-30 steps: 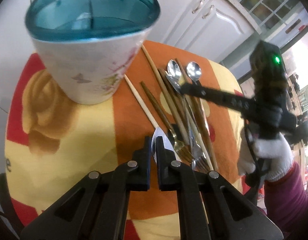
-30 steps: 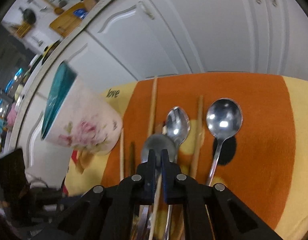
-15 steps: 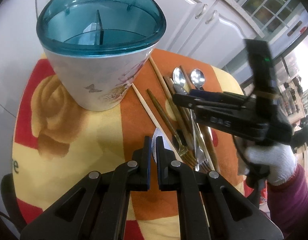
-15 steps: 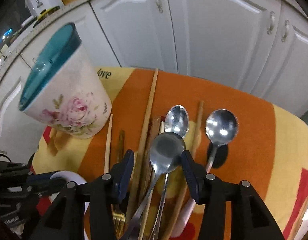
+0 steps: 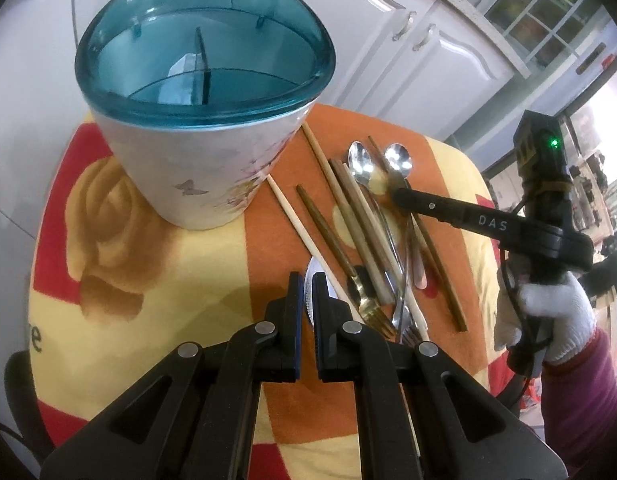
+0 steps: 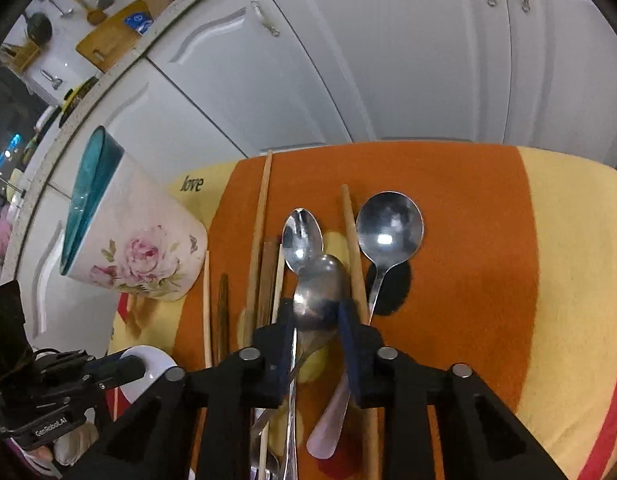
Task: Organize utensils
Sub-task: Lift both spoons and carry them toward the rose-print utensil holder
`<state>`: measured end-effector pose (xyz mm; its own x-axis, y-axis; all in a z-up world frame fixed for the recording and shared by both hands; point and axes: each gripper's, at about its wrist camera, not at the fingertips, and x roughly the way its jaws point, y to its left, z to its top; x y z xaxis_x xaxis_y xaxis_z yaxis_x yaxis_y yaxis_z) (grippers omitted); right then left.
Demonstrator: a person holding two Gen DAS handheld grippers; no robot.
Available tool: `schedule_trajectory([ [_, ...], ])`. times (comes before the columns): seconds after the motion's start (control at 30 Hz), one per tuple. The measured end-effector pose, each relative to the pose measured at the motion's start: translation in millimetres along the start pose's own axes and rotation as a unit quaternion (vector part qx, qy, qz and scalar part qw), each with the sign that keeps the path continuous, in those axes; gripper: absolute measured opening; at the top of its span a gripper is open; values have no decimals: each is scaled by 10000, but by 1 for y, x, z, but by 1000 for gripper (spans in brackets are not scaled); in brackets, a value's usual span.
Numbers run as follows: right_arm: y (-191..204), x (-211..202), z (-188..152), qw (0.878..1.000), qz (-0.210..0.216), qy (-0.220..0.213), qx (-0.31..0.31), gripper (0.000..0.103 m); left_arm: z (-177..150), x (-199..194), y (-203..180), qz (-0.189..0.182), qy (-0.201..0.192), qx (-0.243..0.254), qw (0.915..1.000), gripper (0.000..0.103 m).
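Steel spoon (image 6: 318, 294) is bracketed by the right gripper (image 6: 316, 316), jaws narrowly apart, not yet clamped. White spoon (image 5: 314, 292) is pinched in the left gripper (image 5: 307, 296). Closure, then transfer to the teal-rimmed holder (image 5: 204, 92), is judged next.

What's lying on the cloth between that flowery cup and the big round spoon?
Between the flowery cup and the round spoon, the right wrist view shows several wooden chopsticks and a smaller oval spoon.

Home kitchen: white panelled cabinets (image 6: 388, 60) are lining the wall, a cutting board (image 6: 108, 40) is lying on the countertop (image 6: 120, 64).
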<state>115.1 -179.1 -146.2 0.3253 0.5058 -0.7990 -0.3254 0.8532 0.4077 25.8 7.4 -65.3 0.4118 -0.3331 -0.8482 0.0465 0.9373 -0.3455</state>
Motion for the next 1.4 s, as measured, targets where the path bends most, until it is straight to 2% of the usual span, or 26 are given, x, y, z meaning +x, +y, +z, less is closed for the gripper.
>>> schedule_trajectory([
  [0.3, -2, -4, -7, 9998, -193, 22, 50, 16, 0, -5, 2, 27, -44, -25, 10000, 3],
  [0.53, -4, 3, 4, 9998, -174, 78, 85, 16, -1, -6, -1, 13, -69, -4, 10000, 3],
  [0.6, 0, 3, 2, 9997, -239, 13, -44, 5, -1, -11, -1, -1, -108, 20, 9999, 3],
  [0.63, 2, 0, 0, 9997, -213, -35, -82, 4, -2, -13, -1, -11, -122, 24, 9999, 3],
  [0.8, 15, -25, -7, 9990, -115, -343, -279, 3, 1, -27, -1, -204, -195, -13, 9996, 3],
  [1.0, 32, -67, -9, 9958, 54, -744, -539, 2, 2, -50, -7, -272, -435, 159, 9986, 3],
  [1.1, 37, -75, -10, 9948, 58, -822, -599, 2, -1, -46, -3, -241, -337, 71, 9991, 3],
  [1.2, 39, -75, -14, 9949, 89, -821, -585, 2, -4, -38, 10, -292, -106, -237, 9992, 4],
  [1.27, 41, -77, -18, 9948, 131, -822, -585, 2, -8, -35, 21, -218, -55, -411, 9989, 8],
  [1.3, 41, -77, -20, 9948, 149, -820, -585, 2, -10, -33, 24, -175, -33, -449, 9988, 18],
  [1.33, 41, -78, -21, 9948, 179, -818, -579, 2, -12, -30, 27, -140, -3, -465, 9988, 32],
  [1.4, 39, -80, -21, 9948, 236, -830, -537, 2, -17, -23, 36, -59, 85, -537, 9985, 36],
])
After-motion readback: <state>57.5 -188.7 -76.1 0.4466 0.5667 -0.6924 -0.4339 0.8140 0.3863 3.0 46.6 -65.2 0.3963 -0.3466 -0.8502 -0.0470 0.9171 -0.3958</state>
